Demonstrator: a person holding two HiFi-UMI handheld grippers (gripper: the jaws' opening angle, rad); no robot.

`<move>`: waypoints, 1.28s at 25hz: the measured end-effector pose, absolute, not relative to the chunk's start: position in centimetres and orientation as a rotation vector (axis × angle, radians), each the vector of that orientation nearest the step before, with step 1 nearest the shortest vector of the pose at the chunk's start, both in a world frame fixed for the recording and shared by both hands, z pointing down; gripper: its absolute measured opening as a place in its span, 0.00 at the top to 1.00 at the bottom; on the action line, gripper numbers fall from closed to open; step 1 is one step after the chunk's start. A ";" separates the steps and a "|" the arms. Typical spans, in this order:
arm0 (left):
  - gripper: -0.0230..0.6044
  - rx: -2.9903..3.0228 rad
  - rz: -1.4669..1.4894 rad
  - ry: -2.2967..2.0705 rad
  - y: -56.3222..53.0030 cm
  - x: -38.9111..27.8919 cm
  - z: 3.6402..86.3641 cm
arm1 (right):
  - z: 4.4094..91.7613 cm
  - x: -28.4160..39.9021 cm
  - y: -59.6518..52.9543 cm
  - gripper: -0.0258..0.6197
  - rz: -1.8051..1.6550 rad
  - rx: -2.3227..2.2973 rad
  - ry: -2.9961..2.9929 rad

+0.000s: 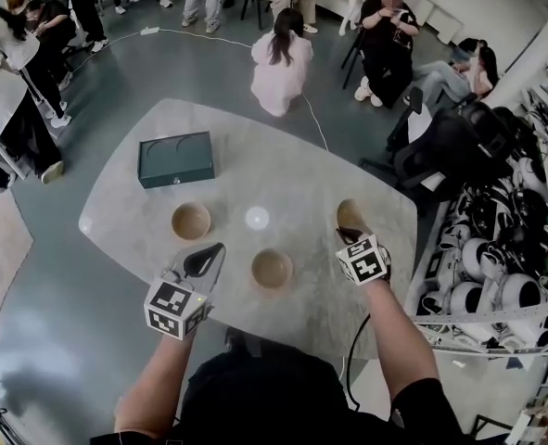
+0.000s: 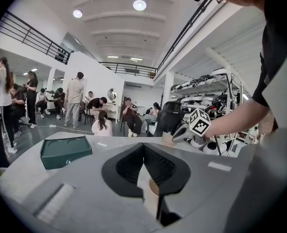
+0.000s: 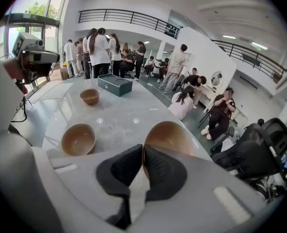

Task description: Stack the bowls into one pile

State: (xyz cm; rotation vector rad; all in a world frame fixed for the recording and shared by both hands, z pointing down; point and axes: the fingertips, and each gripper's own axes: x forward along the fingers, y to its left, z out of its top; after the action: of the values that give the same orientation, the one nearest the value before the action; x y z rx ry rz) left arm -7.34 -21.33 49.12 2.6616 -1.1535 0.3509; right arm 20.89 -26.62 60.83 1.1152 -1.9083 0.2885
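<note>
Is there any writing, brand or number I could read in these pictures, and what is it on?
Nothing here is readable.
Left marker cube and right marker cube: only black-and-white squares, no letters.
Dark sign on the balcony railing: too small to read.
Green box: no legible label.

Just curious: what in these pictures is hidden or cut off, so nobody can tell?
- Right gripper view: the right gripper, pinching the rim of the held brown round bowl, hides its base; contact with the pale stone-look table is unclear.
- Left gripper view: the shut left gripper covers another brown round bowl; only a sliver shows.
- Dark green rectangular box: lid closed in every view; contents hidden.
</note>
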 end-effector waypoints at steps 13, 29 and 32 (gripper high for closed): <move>0.95 2.682 0.305 -1.162 -19.7 -11.3 47.7 | 56.9 12.0 -22.8 0.93 0.177 1.084 -2.025; 0.95 2.570 0.303 -1.305 -20.4 -11.8 48.3 | 58.2 5.6 -20.0 0.93 0.032 0.750 -2.103; 0.95 2.553 0.313 -1.319 -19.7 -11.9 48.6 | 59.8 4.9 -18.4 0.93 0.007 0.675 -2.085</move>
State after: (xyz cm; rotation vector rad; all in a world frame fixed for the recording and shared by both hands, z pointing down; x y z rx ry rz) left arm -11.92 -19.70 48.62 2.5530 -1.3192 0.3127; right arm 4.88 -18.39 59.84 0.6746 -2.0853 0.0074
